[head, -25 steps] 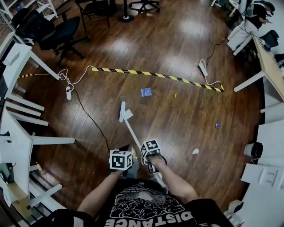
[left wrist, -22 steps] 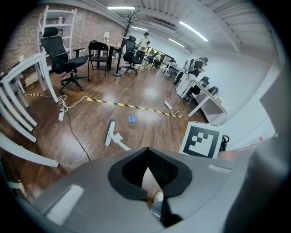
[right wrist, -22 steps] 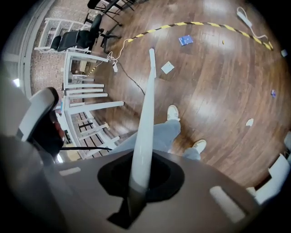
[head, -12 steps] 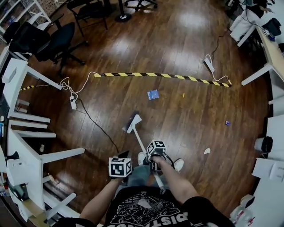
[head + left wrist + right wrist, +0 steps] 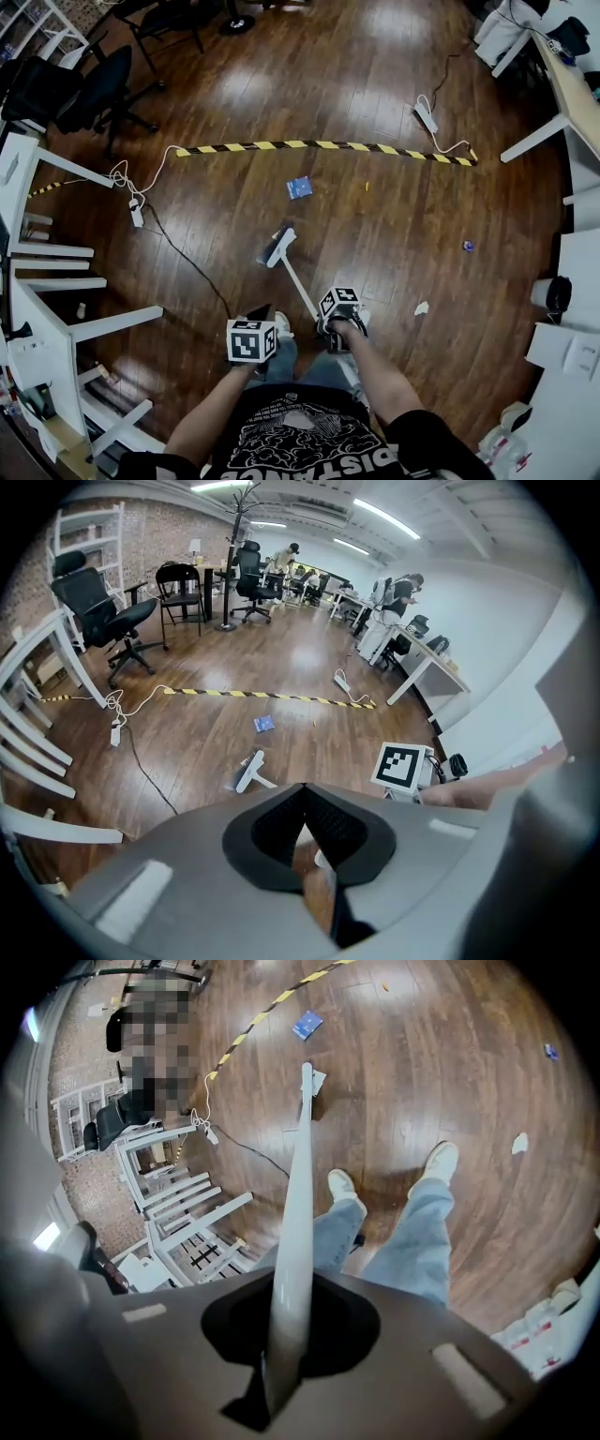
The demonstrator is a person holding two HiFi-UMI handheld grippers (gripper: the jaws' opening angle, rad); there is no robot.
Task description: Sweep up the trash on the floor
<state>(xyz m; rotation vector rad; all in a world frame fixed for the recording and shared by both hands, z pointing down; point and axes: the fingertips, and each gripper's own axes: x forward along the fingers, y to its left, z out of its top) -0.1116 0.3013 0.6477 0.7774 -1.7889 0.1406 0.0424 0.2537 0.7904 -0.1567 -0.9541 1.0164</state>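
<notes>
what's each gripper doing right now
left gripper: closed, nothing clearly held
right gripper: closed on the broom handle

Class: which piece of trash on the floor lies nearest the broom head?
The flat blue square packet, just beyond the broom head. The white paper scrap, small blue bit and yellow speck lie farther right.

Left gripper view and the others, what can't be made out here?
- Left claw: left gripper view, whatever it may hold is hidden by its own body.
- Blue bit: head view, too small to identify.
- Broom head: head view, too small to show its bristles.
</notes>
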